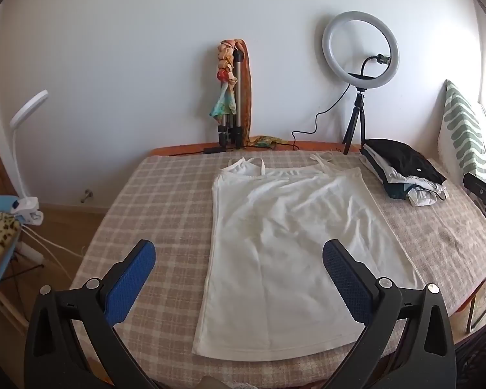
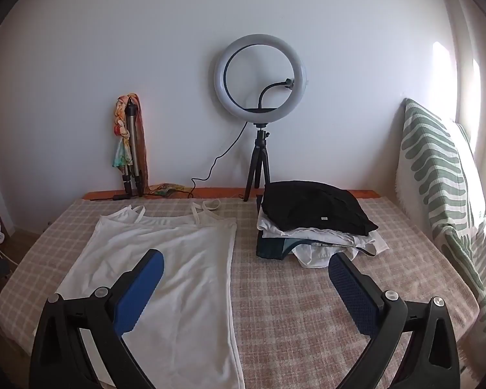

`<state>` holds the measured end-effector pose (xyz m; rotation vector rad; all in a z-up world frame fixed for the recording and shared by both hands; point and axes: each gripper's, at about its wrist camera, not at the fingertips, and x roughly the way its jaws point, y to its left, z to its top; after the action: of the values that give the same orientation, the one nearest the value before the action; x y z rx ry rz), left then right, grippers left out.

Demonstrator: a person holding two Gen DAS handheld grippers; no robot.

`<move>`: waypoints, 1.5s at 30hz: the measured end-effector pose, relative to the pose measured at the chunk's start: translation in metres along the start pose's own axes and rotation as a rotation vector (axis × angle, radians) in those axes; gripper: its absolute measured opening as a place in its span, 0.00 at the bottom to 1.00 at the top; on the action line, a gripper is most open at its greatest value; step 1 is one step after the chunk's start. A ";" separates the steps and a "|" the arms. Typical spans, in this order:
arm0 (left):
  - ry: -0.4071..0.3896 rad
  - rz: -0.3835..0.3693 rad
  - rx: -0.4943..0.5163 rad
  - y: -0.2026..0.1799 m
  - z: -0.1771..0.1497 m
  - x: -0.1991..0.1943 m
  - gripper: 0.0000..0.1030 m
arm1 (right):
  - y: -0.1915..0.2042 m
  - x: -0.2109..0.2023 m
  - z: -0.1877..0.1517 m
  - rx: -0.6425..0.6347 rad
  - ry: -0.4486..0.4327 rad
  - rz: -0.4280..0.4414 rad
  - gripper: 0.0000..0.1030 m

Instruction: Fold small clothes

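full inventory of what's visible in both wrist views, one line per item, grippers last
camisole top: 1, white, spread flat mid-bed, straps toward the wall
stack of folded clothes: 1, black piece on top, white and dark teal below, on the bed right of the top
bed cover: 1, beige-pink check, under everything
ring light: 1, white, on a black tripod by the wall
folded tripod: 1, silver and black, multicoloured scarf draped on it, against the wall
cushion: 1, white with green pattern, right edge of the bed
clip lamp: 1, white, far left
left gripper: 1, black with blue pads, open above the top's hem
right gripper: 1, same, open, empty
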<state>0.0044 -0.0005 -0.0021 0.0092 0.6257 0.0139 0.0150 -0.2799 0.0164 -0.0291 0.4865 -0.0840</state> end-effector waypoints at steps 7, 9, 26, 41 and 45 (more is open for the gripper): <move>0.005 0.003 -0.015 0.004 -0.005 0.001 1.00 | -0.001 -0.001 0.002 -0.005 -0.006 -0.006 1.00; 0.005 0.004 -0.016 0.004 -0.005 0.001 1.00 | -0.001 -0.001 0.002 -0.005 -0.006 -0.006 1.00; 0.003 0.006 -0.018 0.008 -0.004 0.001 1.00 | 0.001 0.000 0.000 -0.007 -0.009 -0.008 1.00; -0.001 0.010 -0.019 0.008 -0.003 -0.001 1.00 | 0.002 -0.001 0.001 -0.011 -0.011 -0.007 1.00; -0.004 0.012 -0.021 0.008 -0.003 -0.002 1.00 | 0.002 -0.001 0.001 -0.010 -0.010 -0.007 1.00</move>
<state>0.0009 0.0076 -0.0031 -0.0078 0.6217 0.0317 0.0151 -0.2773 0.0178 -0.0408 0.4770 -0.0887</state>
